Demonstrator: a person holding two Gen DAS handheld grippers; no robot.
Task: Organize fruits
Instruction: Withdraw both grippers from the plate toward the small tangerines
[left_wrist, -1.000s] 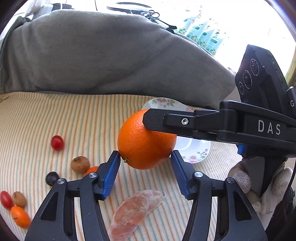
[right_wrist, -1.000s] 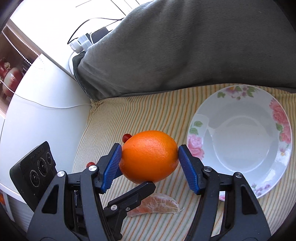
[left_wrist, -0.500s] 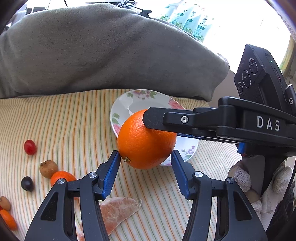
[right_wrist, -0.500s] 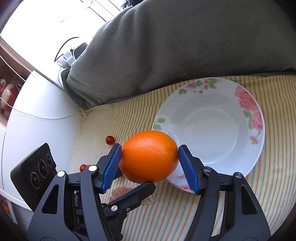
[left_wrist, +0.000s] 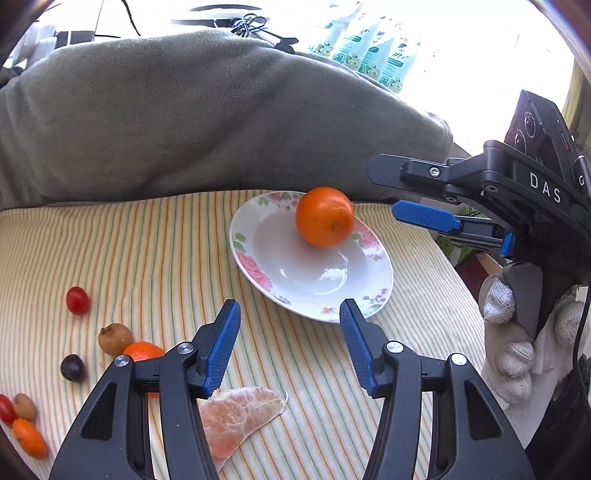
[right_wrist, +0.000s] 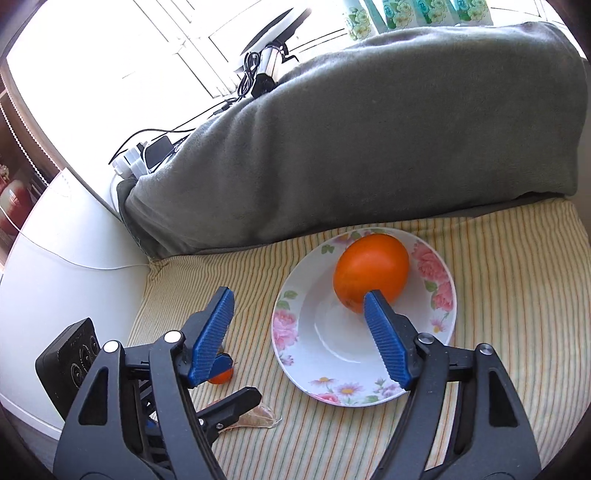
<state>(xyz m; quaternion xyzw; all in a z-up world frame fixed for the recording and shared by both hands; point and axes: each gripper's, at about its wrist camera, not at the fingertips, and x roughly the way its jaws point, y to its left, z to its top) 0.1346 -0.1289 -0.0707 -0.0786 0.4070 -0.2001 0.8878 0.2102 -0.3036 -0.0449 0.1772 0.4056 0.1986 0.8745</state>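
Note:
A large orange (left_wrist: 324, 216) lies in the white flowered plate (left_wrist: 295, 291) on the striped cloth; it also shows in the right wrist view (right_wrist: 371, 271) on the plate (right_wrist: 295, 332). My left gripper (left_wrist: 290, 325) is open and empty, just in front of the plate. My right gripper (right_wrist: 297, 314) is open and empty, above the plate's near-left side; from the left wrist view it hangs at the right (left_wrist: 406, 192). Small fruits lie at the left: a red one (left_wrist: 77, 300), a brown one (left_wrist: 115, 338), a dark one (left_wrist: 72, 367), a small orange one (left_wrist: 142, 350). A peeled segment (left_wrist: 236, 417) lies under my left gripper.
A grey blanket (left_wrist: 207, 118) rises behind the cloth. More small fruits (left_wrist: 22, 417) lie at the far left edge. A white surface (right_wrist: 55, 266) with cables borders the cloth on the left. Green tubes (left_wrist: 369, 51) stand behind the blanket.
Both grippers held the orange between them; both have opened and drawn back, and the orange now lies in the plate.

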